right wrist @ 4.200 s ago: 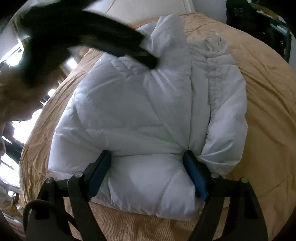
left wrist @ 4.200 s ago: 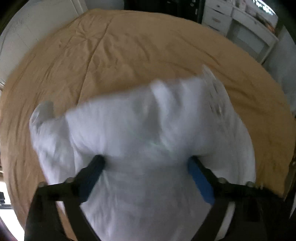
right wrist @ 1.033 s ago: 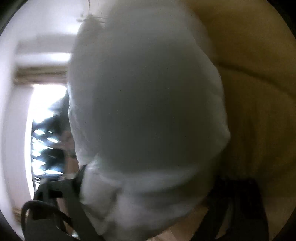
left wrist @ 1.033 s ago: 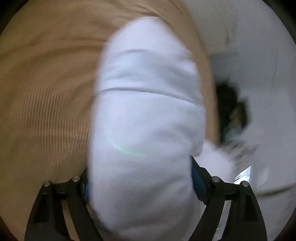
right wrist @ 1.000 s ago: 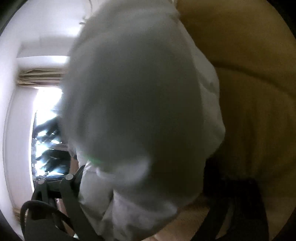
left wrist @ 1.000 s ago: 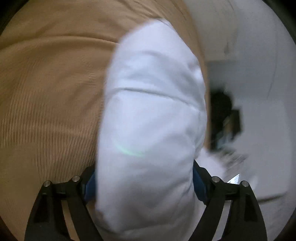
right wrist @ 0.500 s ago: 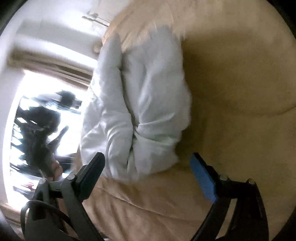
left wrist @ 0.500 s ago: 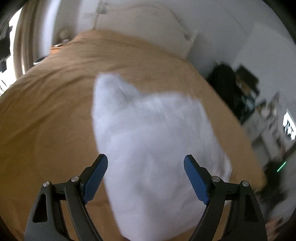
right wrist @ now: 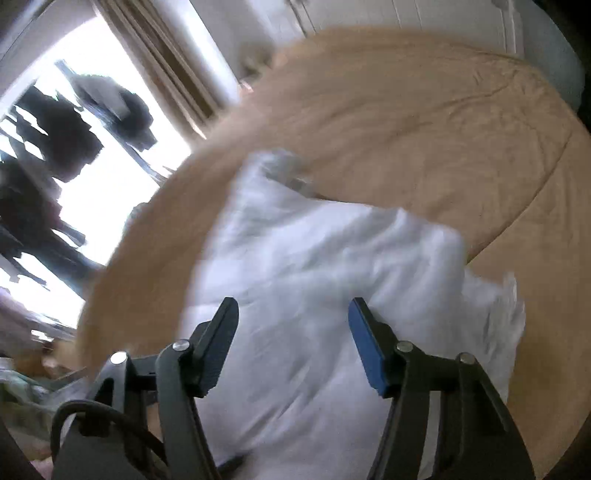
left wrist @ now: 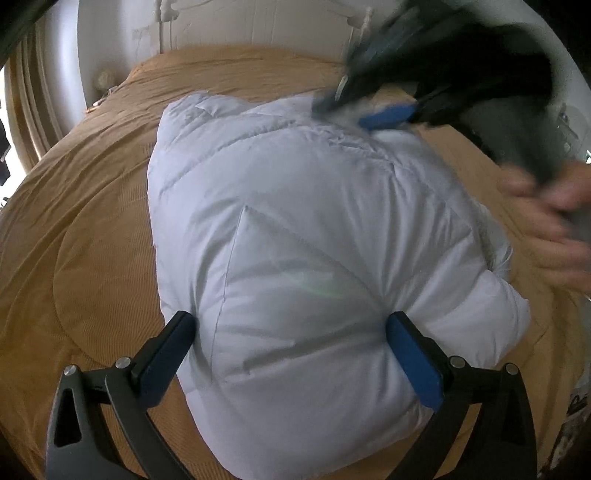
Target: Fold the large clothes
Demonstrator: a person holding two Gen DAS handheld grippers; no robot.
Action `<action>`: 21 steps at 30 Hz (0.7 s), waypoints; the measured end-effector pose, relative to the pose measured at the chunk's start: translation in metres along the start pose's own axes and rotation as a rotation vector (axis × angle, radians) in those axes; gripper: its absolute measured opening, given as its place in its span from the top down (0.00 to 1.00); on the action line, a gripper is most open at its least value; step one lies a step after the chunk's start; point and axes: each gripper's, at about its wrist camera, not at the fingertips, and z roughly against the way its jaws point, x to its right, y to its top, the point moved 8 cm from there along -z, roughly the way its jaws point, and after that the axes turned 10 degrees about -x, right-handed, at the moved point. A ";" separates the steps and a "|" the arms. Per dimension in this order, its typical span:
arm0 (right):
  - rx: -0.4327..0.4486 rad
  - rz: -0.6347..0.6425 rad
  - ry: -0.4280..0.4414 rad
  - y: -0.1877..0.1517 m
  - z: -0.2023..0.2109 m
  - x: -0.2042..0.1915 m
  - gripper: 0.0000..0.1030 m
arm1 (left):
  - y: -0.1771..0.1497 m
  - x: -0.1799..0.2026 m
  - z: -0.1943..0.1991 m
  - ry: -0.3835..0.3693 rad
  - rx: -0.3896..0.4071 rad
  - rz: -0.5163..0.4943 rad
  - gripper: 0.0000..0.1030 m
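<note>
A white puffy jacket [left wrist: 303, 229] lies folded into a thick bundle on the tan bedspread [left wrist: 81, 206]. My left gripper [left wrist: 291, 332] is open, its jaws standing either side of the bundle's near end. My right gripper [right wrist: 293, 310] is open over the jacket [right wrist: 325, 280]; that view is blurred by motion. The right gripper also shows in the left wrist view [left wrist: 373, 107], at the bundle's far end, with the hand [left wrist: 546, 229] that holds it at the right.
A white headboard [left wrist: 258, 26] stands behind the bed. A bright window with curtains [right wrist: 92, 122] is at the left of the right wrist view. The bedspread [right wrist: 424, 122] stretches beyond the jacket.
The jacket bundle was carried in both grippers, then set down on the bed. Both grippers have let go. The right gripper now sweeps over the bundle's far end.
</note>
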 end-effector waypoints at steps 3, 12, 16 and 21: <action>-0.039 -0.062 -0.121 0.014 -0.038 0.036 0.45 | -0.002 0.001 0.000 -0.017 -0.005 -0.001 0.00; 0.193 -0.097 -0.086 -0.029 0.045 0.025 0.47 | -0.006 -0.004 -0.001 -0.011 -0.021 0.022 0.00; 0.212 0.049 -0.202 -0.076 0.039 -0.015 0.41 | -0.010 -0.008 0.003 -0.015 -0.024 0.042 0.00; 0.076 -0.109 -0.113 -0.111 -0.029 0.033 0.25 | -0.018 -0.006 0.007 -0.029 -0.041 0.050 0.00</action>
